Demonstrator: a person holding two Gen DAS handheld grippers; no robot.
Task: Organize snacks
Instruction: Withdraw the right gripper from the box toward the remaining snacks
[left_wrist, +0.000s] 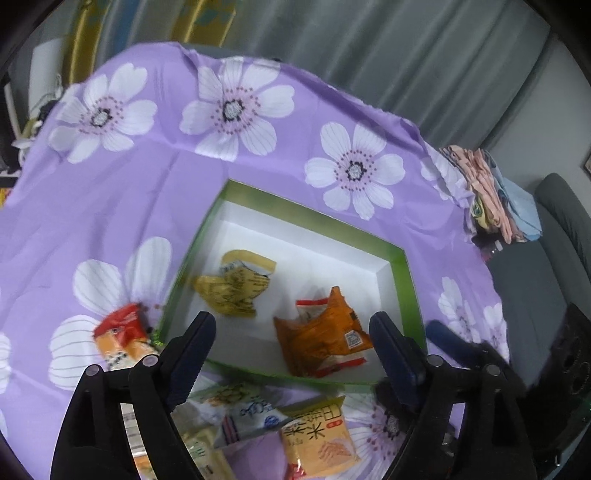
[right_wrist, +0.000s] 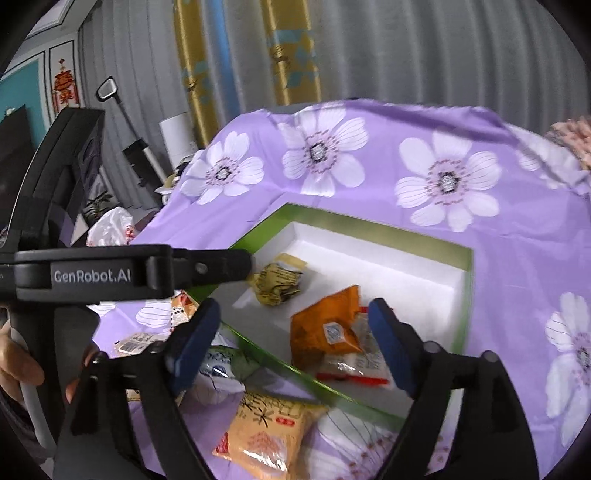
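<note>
Fingers, left gripper (left_wrist: 291, 338): standing wide apart, gripping nothing; the crumpled yellow foil snack packet (left_wrist: 231, 291) is lying loose in the box beyond them, toward 11 o'clock.
Fingers, right gripper (right_wrist: 291, 332): likewise spread wide with nothing pressed between the pads; the orange plastic snack packet (right_wrist: 323, 328) is lying between and just past the tips, resting on the box floor.
Box: the shallow green-rimmed cardboard box with a white lining (left_wrist: 400, 266) is sitting open on the purple flowered tablecloth (left_wrist: 155, 173), serving, I judge, as the collecting place for the snacks.
Snacks inside: yellow packet sitting at 10 o'clock of the orange one, the two apart; most of the lining is showing bare.
Snacks outside: a red-and-orange packet (left_wrist: 122, 338) is lying against the box's outer wall at 9 o'clock; a pale blue-and-white packet (left_wrist: 247, 410) and a yellow-orange pillow pack with large characters (left_wrist: 317, 439) are waiting at 6 o'clock, in front of the near rim.
Why so held: both grippers are tilting down over the near rim with jaws apart, probably having let go inside the box.
Progress: early; several packets are remaining on the cloth.
</note>
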